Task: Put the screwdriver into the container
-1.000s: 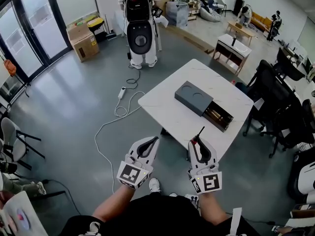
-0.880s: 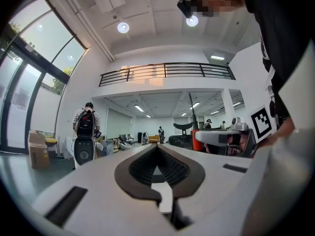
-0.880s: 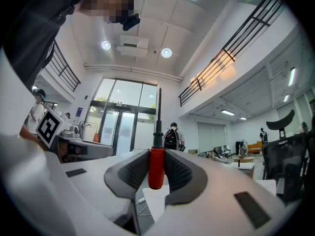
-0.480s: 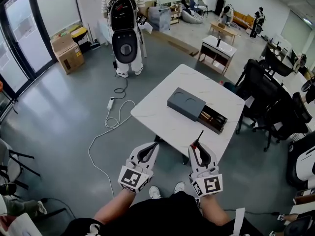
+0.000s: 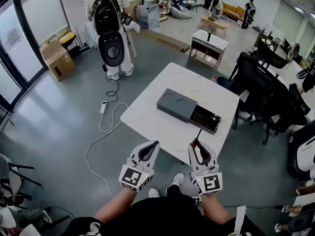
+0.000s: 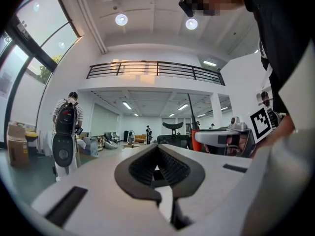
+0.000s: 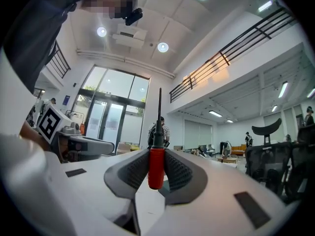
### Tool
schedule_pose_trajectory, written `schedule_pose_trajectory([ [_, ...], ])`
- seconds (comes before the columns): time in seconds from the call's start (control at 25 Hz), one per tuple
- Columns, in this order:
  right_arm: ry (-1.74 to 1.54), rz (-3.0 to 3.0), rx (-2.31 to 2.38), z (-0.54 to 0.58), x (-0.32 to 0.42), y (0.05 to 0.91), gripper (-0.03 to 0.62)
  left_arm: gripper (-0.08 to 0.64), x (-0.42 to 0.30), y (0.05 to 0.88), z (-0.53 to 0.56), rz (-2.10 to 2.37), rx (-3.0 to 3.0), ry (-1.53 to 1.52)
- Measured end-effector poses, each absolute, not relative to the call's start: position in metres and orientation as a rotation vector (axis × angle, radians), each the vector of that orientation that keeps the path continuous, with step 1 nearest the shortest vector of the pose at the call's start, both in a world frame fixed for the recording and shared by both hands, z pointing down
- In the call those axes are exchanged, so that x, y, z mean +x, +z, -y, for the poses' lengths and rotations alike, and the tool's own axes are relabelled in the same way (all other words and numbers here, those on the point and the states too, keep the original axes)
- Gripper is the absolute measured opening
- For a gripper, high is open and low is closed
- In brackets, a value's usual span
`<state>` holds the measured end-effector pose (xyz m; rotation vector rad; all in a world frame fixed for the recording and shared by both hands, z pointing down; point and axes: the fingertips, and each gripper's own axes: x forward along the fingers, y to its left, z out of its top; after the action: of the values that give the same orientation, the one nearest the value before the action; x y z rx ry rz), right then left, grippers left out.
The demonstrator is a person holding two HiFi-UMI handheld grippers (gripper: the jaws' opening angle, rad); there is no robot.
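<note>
My right gripper (image 5: 199, 143) is shut on a screwdriver (image 5: 197, 137) with a red handle; its thin black shaft points up and away from me toward the table. In the right gripper view the red handle (image 7: 156, 165) stands upright between the ribbed pads. My left gripper (image 5: 155, 144) hangs beside it to the left, shut with nothing in it, its tips (image 6: 157, 148) touching. The container (image 5: 176, 104) is a dark grey box on the white table (image 5: 146, 116), its drawer (image 5: 205, 119) pulled out toward the right. Both grippers hover short of the table's near edge.
A person with a black backpack (image 5: 108, 31) stands beyond the table. A white cable (image 5: 104, 124) trails over the grey floor at left. Black office chairs (image 5: 258, 80) crowd the table's right side. A cardboard box (image 5: 58, 59) sits far left, and a small desk (image 5: 208, 44) far back.
The head view has shifted: table, container and the person with the backpack have slid left in the picture. Both grippers keep the same pose, the screwdriver still in the right one.
</note>
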<state>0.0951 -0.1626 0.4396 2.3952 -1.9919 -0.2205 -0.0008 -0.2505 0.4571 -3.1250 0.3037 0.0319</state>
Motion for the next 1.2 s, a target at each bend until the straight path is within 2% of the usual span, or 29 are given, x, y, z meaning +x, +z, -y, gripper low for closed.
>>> schedule_pose_trajectory([
  [0.68, -0.158, 1.981, 2.470, 0.179, 0.245, 0.466, 0.109, 0.005, 0.145, 0.465, 0.276, -0.289, -3.097, -0.035],
  [1.2, -0.163, 2.007, 2.466, 0.192, 0.297, 0.478, 0.109, 0.005, 0.189, 0.470, 0.293, -0.398, -3.079, -0.053],
])
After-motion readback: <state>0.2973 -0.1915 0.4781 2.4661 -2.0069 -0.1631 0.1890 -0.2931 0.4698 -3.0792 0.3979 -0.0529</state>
